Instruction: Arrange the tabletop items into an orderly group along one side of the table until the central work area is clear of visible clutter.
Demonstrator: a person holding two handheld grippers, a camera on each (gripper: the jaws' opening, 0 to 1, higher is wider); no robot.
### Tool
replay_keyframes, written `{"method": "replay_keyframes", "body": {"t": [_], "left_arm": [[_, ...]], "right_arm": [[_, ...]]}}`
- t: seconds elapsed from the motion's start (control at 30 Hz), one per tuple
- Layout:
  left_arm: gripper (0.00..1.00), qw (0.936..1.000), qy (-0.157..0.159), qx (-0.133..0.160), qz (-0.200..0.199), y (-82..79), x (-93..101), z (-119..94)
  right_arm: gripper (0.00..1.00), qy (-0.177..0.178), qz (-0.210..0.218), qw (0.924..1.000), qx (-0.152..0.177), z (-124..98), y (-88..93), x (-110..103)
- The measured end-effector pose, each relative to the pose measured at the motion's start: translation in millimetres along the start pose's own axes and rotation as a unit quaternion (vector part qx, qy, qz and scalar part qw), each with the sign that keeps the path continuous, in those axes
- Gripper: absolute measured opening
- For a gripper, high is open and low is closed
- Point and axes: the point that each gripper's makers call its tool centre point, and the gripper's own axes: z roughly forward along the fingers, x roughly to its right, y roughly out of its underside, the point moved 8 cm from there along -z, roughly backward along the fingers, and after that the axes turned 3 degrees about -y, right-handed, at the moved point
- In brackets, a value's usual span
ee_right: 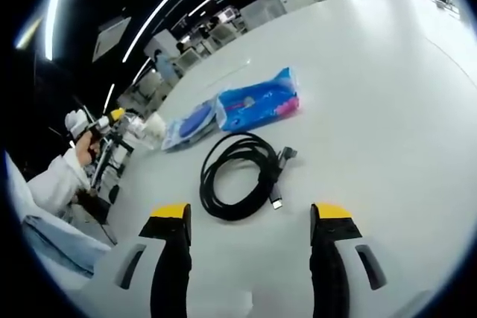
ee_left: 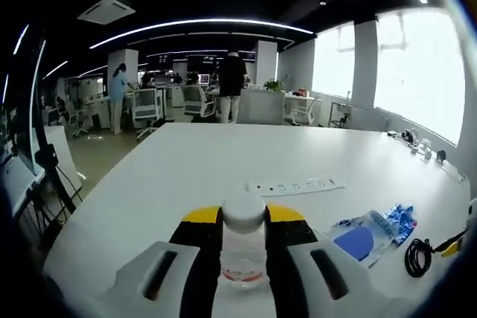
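Clear plastic with a white cap: that is the small bottle (ee_left: 244,240) your left gripper (ee_left: 244,217) has clamped between its yellow-tipped jaws, upright above the white table (ee_left: 186,169). Past it in your left gripper view lies a white power strip (ee_left: 297,185), and off to the right a clear pouch with a blue item (ee_left: 363,237). Your right gripper (ee_right: 252,217) is spread wide and holds nothing; it hovers just short of the coiled black cable (ee_right: 237,176). Beyond the cable you have a blue tissue pack (ee_right: 258,103), with the pouch beside it
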Motion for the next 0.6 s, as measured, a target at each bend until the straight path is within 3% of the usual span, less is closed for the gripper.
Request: {"method": "replay_keyframes", "body": {"t": [0.43, 0.6], "left_arm": [[0.20, 1.0000, -0.005, 0.006, 0.004, -0.6, 0.3, 4.4], [0.20, 0.9998, -0.012, 0.013, -0.012, -0.6, -4.9, 4.4]], "right_arm": [[0.62, 0.000, 0.002, 1.0000, 0.000, -1.0, 1.9, -0.9], [0.62, -0.001, 0.002, 1.0000, 0.001, -1.6, 2.2, -1.1]]}}
